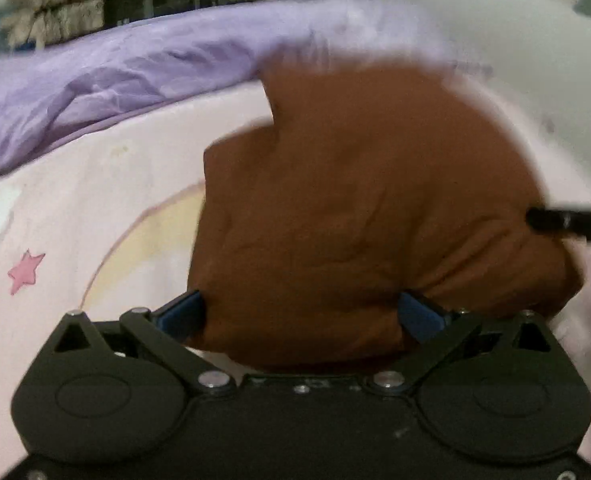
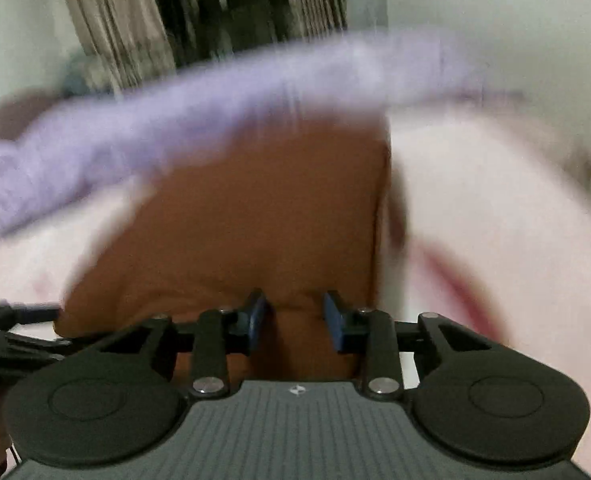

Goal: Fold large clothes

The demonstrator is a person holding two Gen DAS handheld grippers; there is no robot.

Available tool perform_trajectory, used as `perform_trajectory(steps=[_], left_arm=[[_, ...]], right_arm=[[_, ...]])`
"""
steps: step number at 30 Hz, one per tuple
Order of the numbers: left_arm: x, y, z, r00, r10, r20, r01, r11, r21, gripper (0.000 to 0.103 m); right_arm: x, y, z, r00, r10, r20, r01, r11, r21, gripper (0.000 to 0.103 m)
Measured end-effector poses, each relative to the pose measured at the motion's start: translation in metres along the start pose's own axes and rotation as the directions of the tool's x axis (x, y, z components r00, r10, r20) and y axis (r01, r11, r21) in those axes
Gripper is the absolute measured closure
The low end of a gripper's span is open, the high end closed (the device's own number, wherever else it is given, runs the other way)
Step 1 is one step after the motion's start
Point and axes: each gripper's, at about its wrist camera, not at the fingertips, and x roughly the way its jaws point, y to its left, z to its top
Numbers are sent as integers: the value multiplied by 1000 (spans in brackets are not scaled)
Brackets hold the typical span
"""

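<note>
Where the left wrist view begins, the left gripper (image 1: 301, 312) stands with its jaws spread as wide as they go, and the near edge of the brown garment (image 1: 355, 208) bulges between its blue pads (image 1: 419, 316) without being pinched. In the right wrist view the right gripper (image 2: 295, 316) has its jaws at a narrow gap, with a fold of the same brown garment (image 2: 255, 216) lying between the pads; blur hides whether they press on it, so I cannot tell if it is gripped. The garment lies bunched on the pink bedsheet (image 1: 95, 208), which is printed with a pink star (image 1: 25, 272) and a pale yellow arc. Beyond the garment, along the bed's far edge, lies a rumpled lilac quilt (image 1: 127, 76). Farthest off hang beige curtains (image 2: 111, 28) beside a pale wall.
</note>
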Motion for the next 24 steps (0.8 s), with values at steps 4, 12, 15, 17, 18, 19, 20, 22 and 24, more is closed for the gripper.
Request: perform_trajectory(steps=[4,12,15,17,18,19,20,22,24], left_arm=[[-35,-3,-5,998,29,56,-30,999,12,0],[-107,-37,-9,988,150,40,-151,988,21,0],[-127,-45,-19,985,163,47,-164,986,9,0],[-132,-44,-25,987,147,58,-147,989,-7,0],[-133,-46,-25,987,146,65,-145,989,-12,0],[-137,-47,-25,986,147,73,-146,989,-15,0],[-140,-48,-28,985,151,78,-150,988,-16,0],[-149,-52,-35,985,159,72,-158,987,-25,0],[-150,-55,-38,986,156,63,-154,988,-27,0]], right_arm=[[-24,21,-6,992,-105,65,108,993,-42,56],[-93,55,-23,964,-232,127,248,960,-131,22],[-103,60,-32,965,-238,108,250,961,-120,18],[-111,60,-40,967,-234,99,245,963,-113,18],[-113,61,-43,968,-234,94,244,964,-105,18],[-116,61,-45,969,-230,92,239,966,-100,18],[-118,61,-48,970,-224,91,232,968,-94,17],[-123,62,-53,973,-212,92,220,971,-88,15],[-128,63,-59,973,-212,90,220,972,-83,15]])
